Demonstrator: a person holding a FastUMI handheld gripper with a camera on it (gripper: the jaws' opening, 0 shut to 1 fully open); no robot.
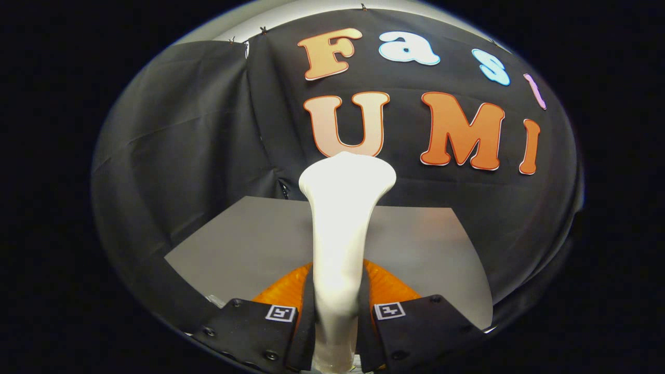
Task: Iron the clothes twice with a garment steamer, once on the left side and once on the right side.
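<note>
Garment steamer [343,228], white and glossy, stands in the gripper view between the two fingers and rises straight ahead of them, over a grey table [244,244]. Around it lies little else: the table spreads flat beyond the fingers to a black cloth wall [176,140] that closes off the back and both sides. Nothing stands between the steamer and that wall. Something orange [387,283] shows low behind the steamer's handle, on either side of it just above the fingers; what it is cannot be told. The steamer's long axis runs away from the gripper, handle near, and its wider head flares at the far end, up against the wall's backdrop. The gripper [336,317] is drawn in narrow, both black fingers [260,327] pressing the slim handle from left and right.
</note>
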